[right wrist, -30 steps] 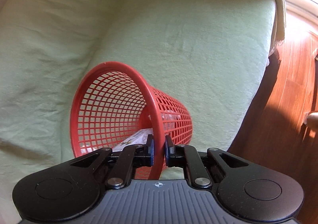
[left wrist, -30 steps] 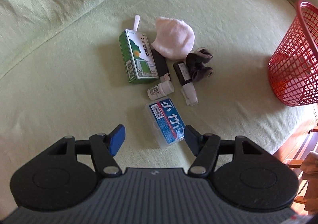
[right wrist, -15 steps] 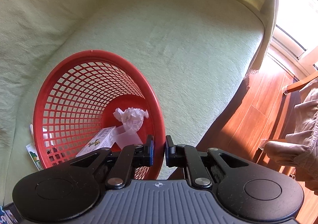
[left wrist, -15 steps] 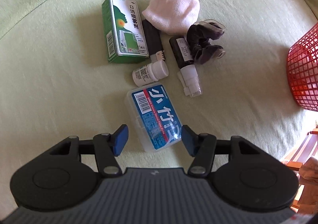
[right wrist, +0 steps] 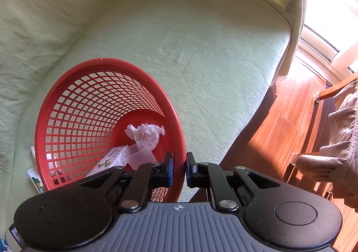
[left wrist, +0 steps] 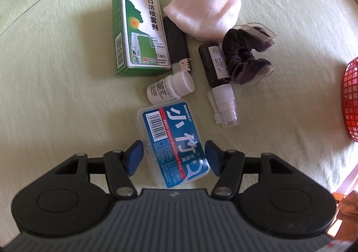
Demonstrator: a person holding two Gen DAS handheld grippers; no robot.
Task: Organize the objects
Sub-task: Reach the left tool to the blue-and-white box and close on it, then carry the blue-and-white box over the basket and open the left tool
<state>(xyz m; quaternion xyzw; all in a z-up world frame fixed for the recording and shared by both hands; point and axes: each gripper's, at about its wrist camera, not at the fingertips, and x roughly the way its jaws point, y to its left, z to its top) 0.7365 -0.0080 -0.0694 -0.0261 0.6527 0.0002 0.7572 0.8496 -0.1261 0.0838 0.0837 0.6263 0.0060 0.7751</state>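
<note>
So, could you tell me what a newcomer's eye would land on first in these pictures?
Probably the red basket, tilted on the green sofa cover, its rim pinched by the right gripper. Next, the blue dental-pick box lying between the open left gripper fingers, below a cluster of toiletries.

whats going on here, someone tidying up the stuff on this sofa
Yes. A person with a gripper in each hand is clearing small items off a green sofa cover into a red basket. The right gripper is shut on the basket's rim. The left gripper straddles a blue floss pick box, jaws not yet pressing it. A crumpled tissue already lies in the basket.
</note>
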